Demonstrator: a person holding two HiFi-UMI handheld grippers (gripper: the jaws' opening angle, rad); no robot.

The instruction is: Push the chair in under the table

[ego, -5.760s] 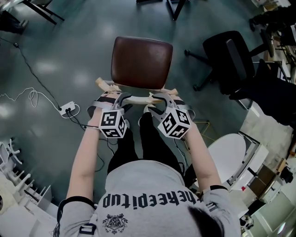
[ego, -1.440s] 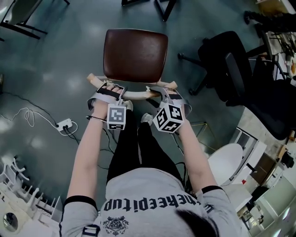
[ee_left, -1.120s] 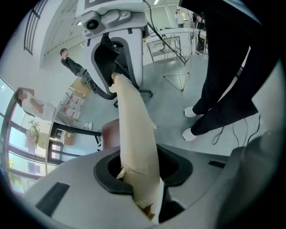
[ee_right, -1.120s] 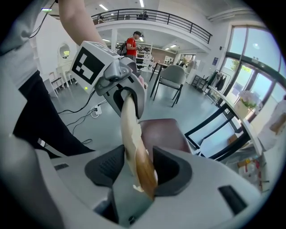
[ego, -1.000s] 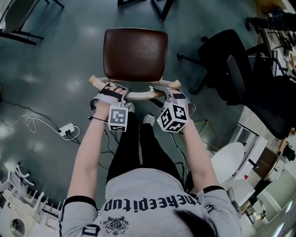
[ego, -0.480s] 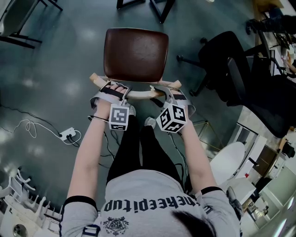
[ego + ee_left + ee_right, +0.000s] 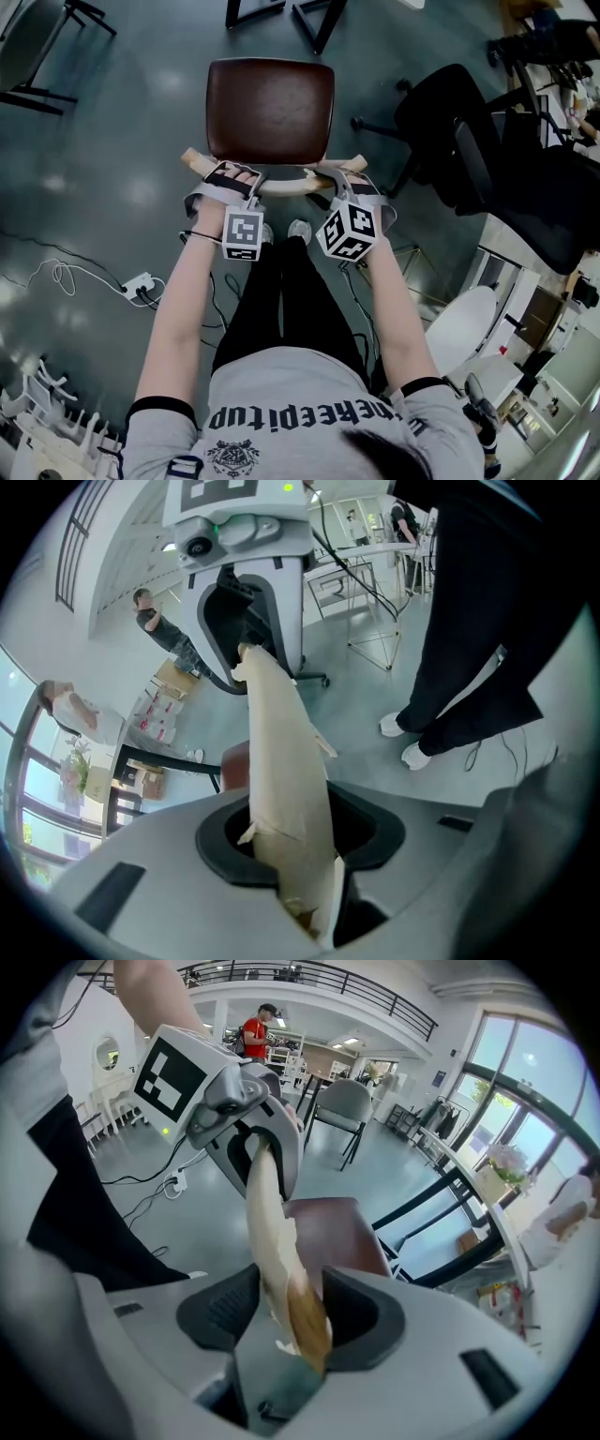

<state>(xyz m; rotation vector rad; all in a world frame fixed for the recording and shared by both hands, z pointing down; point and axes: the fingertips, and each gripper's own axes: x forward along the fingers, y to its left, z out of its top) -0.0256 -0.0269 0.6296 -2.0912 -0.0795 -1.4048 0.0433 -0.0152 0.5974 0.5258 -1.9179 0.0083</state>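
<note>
Head view: the chair [image 7: 270, 111] stands on the grey floor [image 7: 112, 141] straight ahead of me, its brown seat facing up and its pale curved backrest [image 7: 281, 185] on the near side. The left gripper [image 7: 228, 178] sits on the left part of that rail and the right gripper [image 7: 343, 180] on the right part, one at each end of the curve. A black office chair [image 7: 459, 122] stands off to the right, well apart. Dark furniture legs [image 7: 314, 21] cross the top edge beyond the seat; I cannot tell what they belong to.

Left gripper view: the backrest rail runs up between my jaws, which are clamped on it. At its far end the other gripper closes around the same rail. My black trouser legs [image 7: 478, 658] and pale shoes [image 7: 412, 752] stand to the right.

Right gripper view: the jaws are closed on the worn end of the rail, the brown seat showing just beyond them.
</note>
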